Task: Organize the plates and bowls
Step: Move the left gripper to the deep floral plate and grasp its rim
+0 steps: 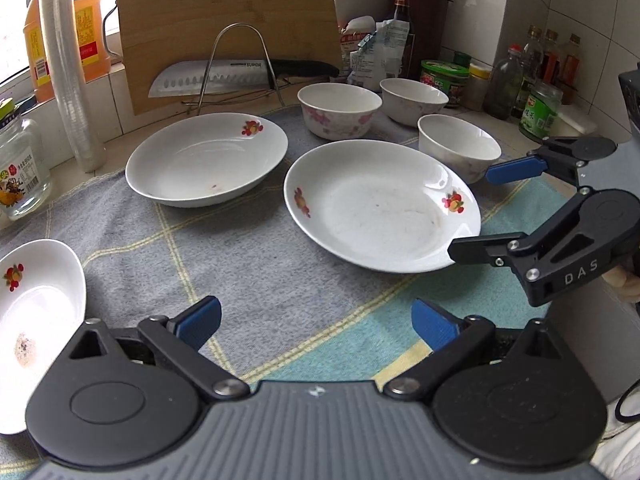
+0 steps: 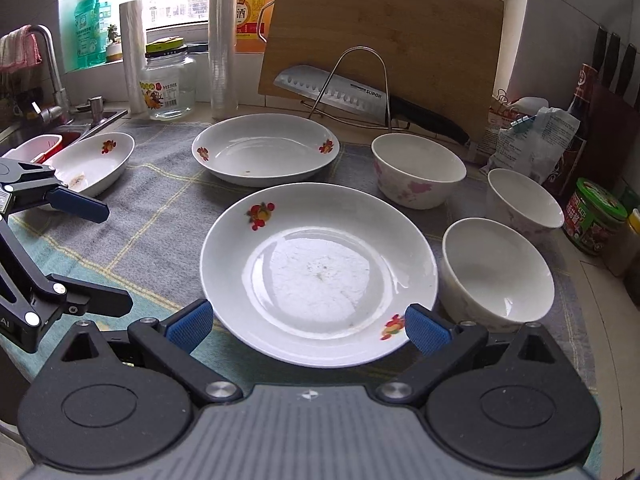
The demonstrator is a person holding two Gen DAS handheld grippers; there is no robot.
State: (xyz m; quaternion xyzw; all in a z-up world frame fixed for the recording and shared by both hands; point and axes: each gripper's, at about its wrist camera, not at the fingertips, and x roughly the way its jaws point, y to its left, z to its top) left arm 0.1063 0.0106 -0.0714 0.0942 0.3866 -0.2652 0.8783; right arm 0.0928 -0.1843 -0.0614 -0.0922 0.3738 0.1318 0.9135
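Both the left gripper (image 1: 316, 326) and right gripper (image 2: 309, 326) stand released; only the right view shows the sink (image 2: 60, 130), perhaps holding a red tub.

Black claw (image 1: 316, 326) linkages, silver screws, blue ribbed fingertips (image 2: 190, 326), grey ribbed body, "DAS" marking.

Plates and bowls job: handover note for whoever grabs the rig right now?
Left gripper: open, empty, above the grey-and-teal checked cloth.
Right gripper: open, empty, its blue pads flanking the near rim of the white fruit-print plate; not closed on it.
Second white fruit-print plate lies behind it; a third white fruit-print plate sits far left by the sink.
Three white bowls on the right: pink-flowered bowl, back-right bowl, nearest bowl.
Done: nothing stacked.
Left: stack the plates, nest the bowls.
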